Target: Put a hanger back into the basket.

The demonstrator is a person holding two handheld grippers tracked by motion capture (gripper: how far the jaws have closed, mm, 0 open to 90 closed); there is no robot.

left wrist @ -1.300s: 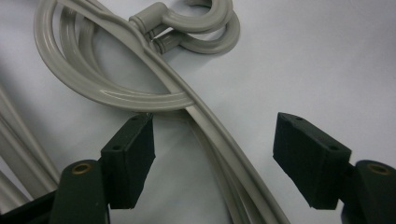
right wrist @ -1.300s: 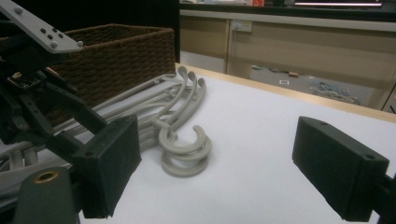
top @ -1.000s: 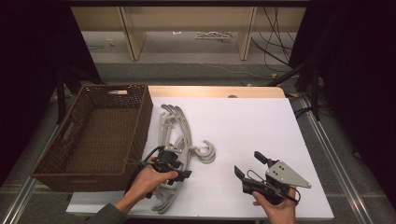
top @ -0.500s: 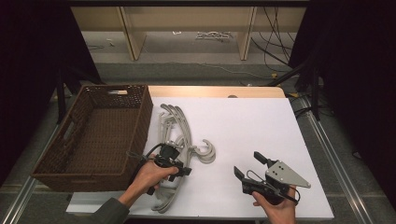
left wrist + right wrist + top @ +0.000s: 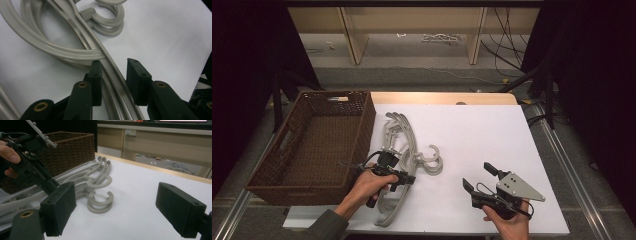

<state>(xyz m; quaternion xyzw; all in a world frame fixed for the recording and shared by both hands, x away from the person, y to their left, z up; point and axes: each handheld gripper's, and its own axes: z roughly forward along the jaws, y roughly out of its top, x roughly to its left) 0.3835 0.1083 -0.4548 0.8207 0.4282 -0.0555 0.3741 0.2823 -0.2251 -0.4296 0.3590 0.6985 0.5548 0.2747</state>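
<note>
- High view: grey hangers (image 5: 404, 145) lie stacked on the white surface (image 5: 492, 130), right of the basket (image 5: 312, 145).
- Left tool (image 5: 112, 75) straddles one arm, jaws parted, not gripping.
- Right tool (image 5: 125, 205) gapes empty.
- Hangers look light, stiff, slippery; the arm suits gripping.

Bright overhead light on white table (image 5: 492, 150), dark surroundings, soft shadows, blurred near fingers (image 5: 58, 208)

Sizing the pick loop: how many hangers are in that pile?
At least 3, judging by hooks, all in one overlapping pile of hangers right of the basket, under the left gripper. Hooks: two stacked, one behind. More may be hidden.
</note>
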